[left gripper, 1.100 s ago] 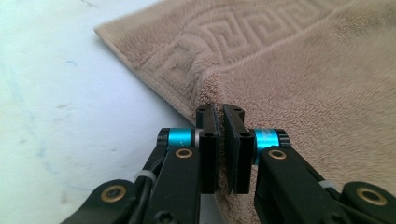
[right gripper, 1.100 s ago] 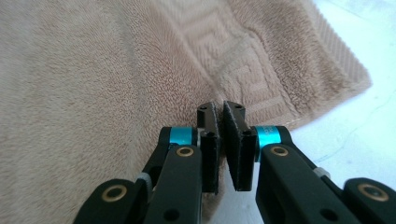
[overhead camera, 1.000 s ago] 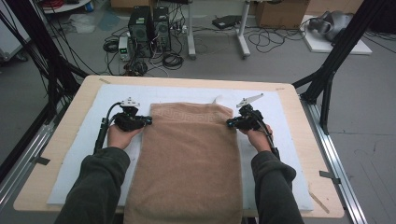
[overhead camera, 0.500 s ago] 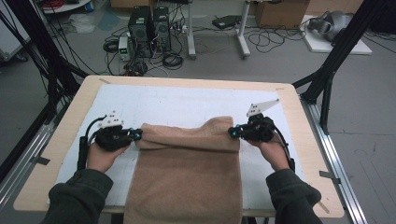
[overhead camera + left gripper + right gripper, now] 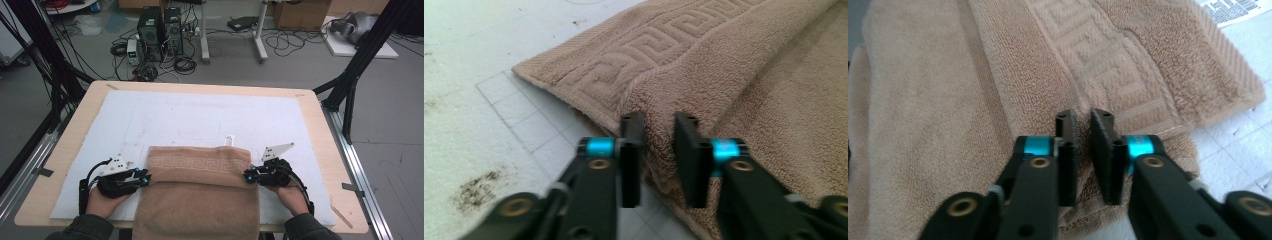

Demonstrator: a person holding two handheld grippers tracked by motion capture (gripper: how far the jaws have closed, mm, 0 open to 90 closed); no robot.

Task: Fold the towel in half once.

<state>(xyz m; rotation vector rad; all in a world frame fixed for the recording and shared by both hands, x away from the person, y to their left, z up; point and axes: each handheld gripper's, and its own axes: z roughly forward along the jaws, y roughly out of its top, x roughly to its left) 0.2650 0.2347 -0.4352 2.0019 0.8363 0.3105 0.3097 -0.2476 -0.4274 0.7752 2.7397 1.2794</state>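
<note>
- Both grippers sat at the towel's [image 5: 199,192] folded edge, the left gripper [image 5: 142,179] at its 9 o'clock side and the right gripper [image 5: 248,175] at its 3 o'clock side, each held in a hand.
- Left jaws had just been opening; in the left gripper view they stood apart with the towel's [image 5: 724,75] fold bulging into the gap, the pads not pressing it.
- Right jaws had also just been opening; in the right gripper view a narrow gap showed between them above the towel [image 5: 948,100], which was not clamped.
- That brown towel lay toward the table's [image 5: 320,130] 6 o'clock edge, its near part hanging over the edge, a patterned band folded over on top.
- Beneath it spread a white mat [image 5: 200,120].
- At the towel's 12 o'clock side lay a small printed label [image 5: 229,139].
</note>
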